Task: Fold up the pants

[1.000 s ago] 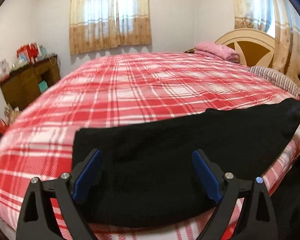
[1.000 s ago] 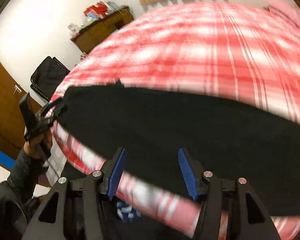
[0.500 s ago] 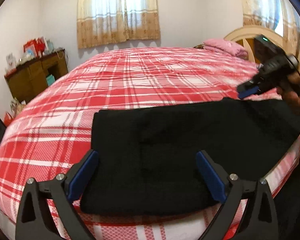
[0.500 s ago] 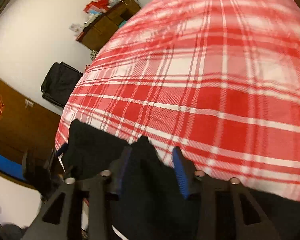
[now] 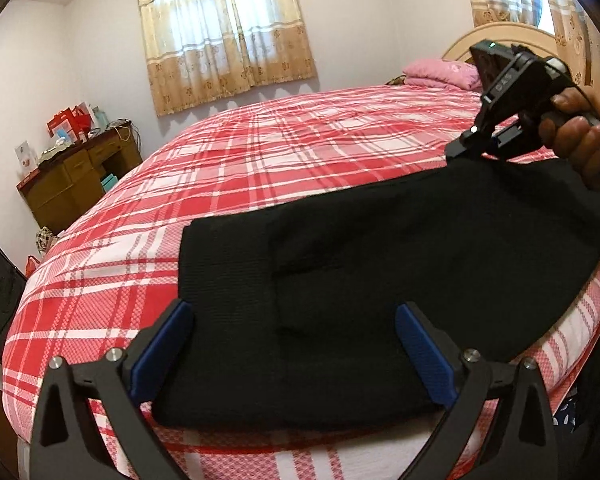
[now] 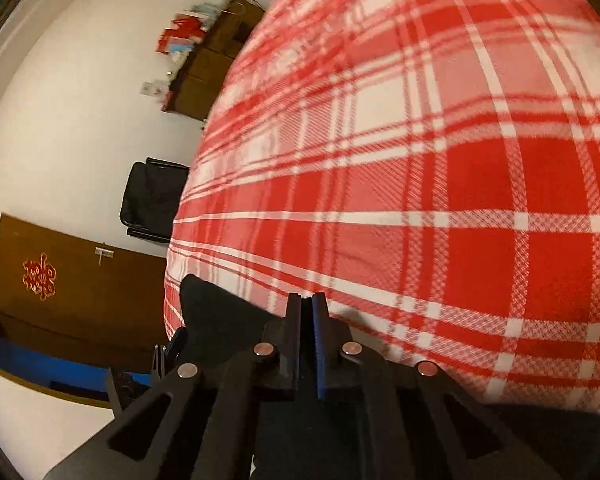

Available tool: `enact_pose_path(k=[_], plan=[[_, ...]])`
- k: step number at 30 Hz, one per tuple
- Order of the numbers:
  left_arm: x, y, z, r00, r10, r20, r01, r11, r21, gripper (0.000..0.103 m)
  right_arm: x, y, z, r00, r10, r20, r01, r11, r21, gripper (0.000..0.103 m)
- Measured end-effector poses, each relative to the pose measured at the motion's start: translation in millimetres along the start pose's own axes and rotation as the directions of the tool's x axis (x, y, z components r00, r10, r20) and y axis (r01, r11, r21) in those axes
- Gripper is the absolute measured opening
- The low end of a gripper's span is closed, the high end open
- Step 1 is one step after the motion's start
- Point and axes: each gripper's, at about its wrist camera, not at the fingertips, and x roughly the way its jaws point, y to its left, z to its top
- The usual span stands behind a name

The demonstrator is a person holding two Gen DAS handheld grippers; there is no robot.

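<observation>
Mid-fold, I'd say: black pants (image 5: 340,292) lie flattened along the near edge of the plaid bed (image 5: 284,152), right gripper (image 6: 307,312) clamped on their far end and lifting it, left gripper (image 5: 296,344) wide apart over the near end, final folds left.

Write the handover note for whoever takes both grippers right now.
Left gripper: open, hovering over the near end of the black pants, touching nothing.
Right gripper: shut on the pants' far end and lifting it off the plaid bed cover; the left wrist view shows that end raised under the right hand.
Pants: spread lengthwise along the bed's near edge, apparently already doubled leg on leg.
Done: the far end is picked up.
Left: probably carry that end across to the near end, lay it down, release, then smooth and fold once more if needed.
</observation>
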Motion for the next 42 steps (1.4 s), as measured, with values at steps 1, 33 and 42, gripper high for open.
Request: enact_pose_path(k=[1,33,42], plan=[[0,1,0,1.0,-0.001,0.002,0.001,1.0,-0.006,0.103,-3,4,-1,1.0,-0.003,0.023,0.003,1.0,-0.014,0.004],[4,-18,5,0.998,0.044,-0.052,-0.045,0.999,-0.01,0.103,-214,-126,-164,0.868,-0.263,0.422,0.19,0.96,0.207,0.058],[0,-17,4,0.998,0.034,-0.057,-0.034,0.999,0.004,0.103,-232,-120,-178,0.856,-0.282,0.434,0.24,0.959,0.15,0.058]])
